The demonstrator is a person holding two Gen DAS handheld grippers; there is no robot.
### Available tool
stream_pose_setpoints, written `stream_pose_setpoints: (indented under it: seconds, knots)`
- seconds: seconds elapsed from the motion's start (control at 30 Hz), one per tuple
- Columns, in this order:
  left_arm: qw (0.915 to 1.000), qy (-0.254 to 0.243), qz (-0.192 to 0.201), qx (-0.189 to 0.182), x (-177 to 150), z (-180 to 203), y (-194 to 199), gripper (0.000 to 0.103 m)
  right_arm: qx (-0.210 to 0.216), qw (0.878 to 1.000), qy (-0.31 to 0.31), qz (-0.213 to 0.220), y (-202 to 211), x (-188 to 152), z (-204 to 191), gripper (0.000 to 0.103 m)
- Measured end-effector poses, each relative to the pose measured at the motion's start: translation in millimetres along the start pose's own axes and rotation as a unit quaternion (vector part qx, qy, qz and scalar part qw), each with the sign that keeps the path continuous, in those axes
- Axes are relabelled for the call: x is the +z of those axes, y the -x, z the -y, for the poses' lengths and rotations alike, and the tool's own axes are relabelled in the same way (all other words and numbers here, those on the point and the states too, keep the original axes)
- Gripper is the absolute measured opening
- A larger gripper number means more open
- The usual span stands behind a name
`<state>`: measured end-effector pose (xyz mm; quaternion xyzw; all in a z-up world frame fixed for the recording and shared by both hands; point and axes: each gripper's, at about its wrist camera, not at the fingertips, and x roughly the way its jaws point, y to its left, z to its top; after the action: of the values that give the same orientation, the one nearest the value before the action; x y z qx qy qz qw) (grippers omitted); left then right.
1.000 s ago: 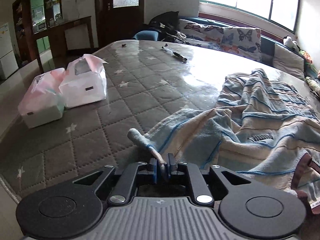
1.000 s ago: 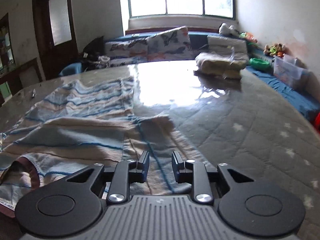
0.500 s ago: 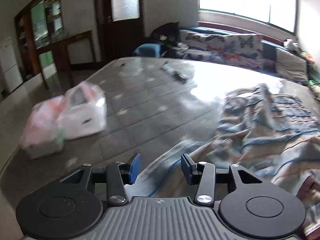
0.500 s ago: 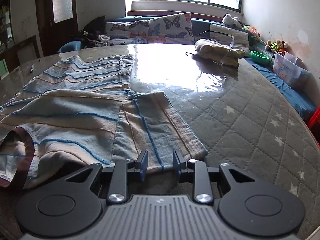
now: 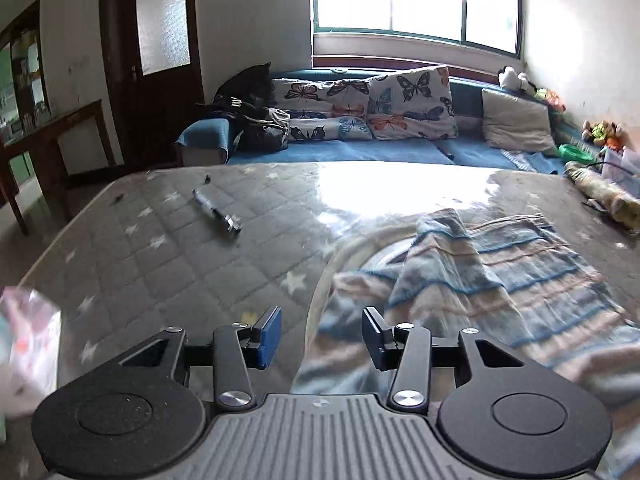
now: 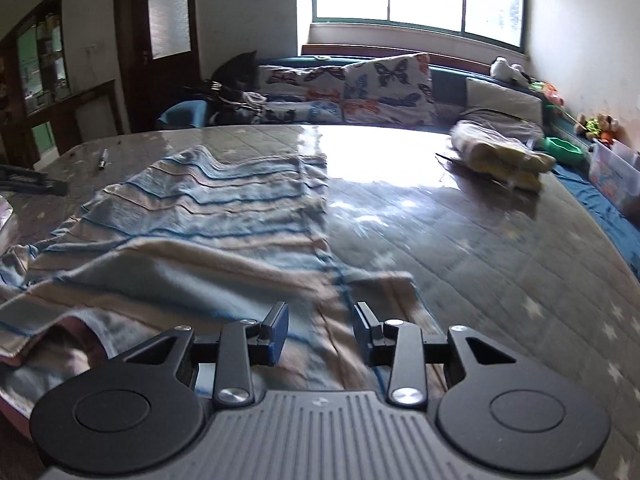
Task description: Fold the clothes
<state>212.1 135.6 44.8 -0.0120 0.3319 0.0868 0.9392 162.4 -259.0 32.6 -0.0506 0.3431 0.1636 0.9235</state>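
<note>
A blue, beige and white striped garment lies spread and partly folded on the grey quilted mattress. It also shows in the right wrist view, with a dark red trimmed edge at the near left. My left gripper is open and empty, held above the garment's left edge. My right gripper is open and empty, held above the garment's near right part.
A pen-like tool lies on the mattress at the far left. A pink and white bag sits at the left edge. A wrapped bundle lies at the far right. A sofa with butterfly cushions stands behind the mattress.
My left gripper has let go of the garment's corner, opened wide and swung toward the far side. My right gripper has opened wider and moved over the garment.
</note>
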Motion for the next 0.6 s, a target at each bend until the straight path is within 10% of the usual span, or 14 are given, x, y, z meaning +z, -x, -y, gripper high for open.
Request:
stream_pose_setpoints:
  seconds: [0.47,0.6]
  knots:
    - [0.9972,-0.034,-0.040,-0.053,10.6,8.8,-88.3,0.058,0.022,1.000,0.003,-0.017,-41.2,11.7,-6.5,0.043]
    - [0.9956,-0.056,-0.032,-0.068,6.9,14.5,-86.2,0.021,0.021,0.999,-0.002,-0.024,-47.2,9.5,-6.5,0.044]
